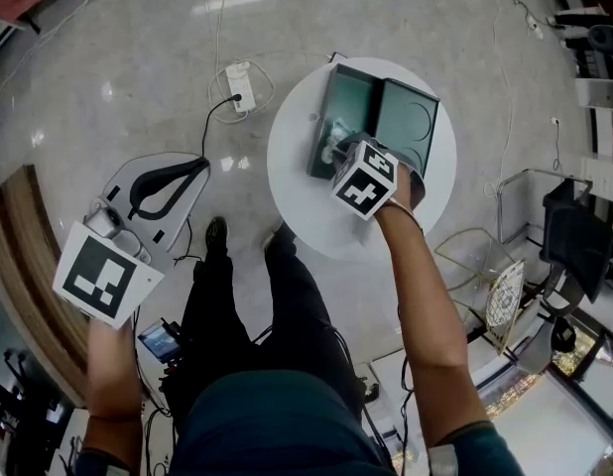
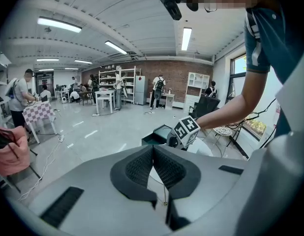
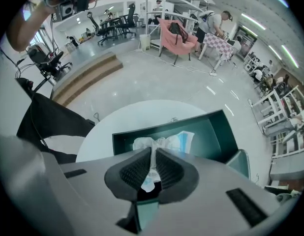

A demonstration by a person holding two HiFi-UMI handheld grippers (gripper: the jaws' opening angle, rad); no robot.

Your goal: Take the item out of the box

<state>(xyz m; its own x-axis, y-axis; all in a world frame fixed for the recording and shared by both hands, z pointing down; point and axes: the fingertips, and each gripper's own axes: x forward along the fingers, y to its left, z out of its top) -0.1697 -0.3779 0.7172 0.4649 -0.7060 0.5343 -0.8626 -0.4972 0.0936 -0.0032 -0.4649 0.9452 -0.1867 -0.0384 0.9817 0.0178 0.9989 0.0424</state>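
A dark green box (image 1: 344, 102) lies open on a round white table (image 1: 297, 196), its lid (image 1: 408, 125) flat beside it on the right. Inside the box is a crumpled white and blue packet (image 3: 167, 141). My right gripper (image 3: 153, 155) reaches into the box (image 3: 211, 132), and its pads are pinched on the near edge of the packet. In the head view the right gripper (image 1: 338, 153) sits over the box's near end. My left gripper (image 1: 199, 167) hangs over the floor left of the table, well away from the box. It (image 2: 153, 150) is shut with nothing between the pads.
A white power strip (image 1: 241, 85) with cables lies on the floor left of the table. A black chair (image 1: 574, 236) and a wire stand (image 1: 505, 300) are to the right. The person's legs (image 1: 287, 305) stand at the table's near edge.
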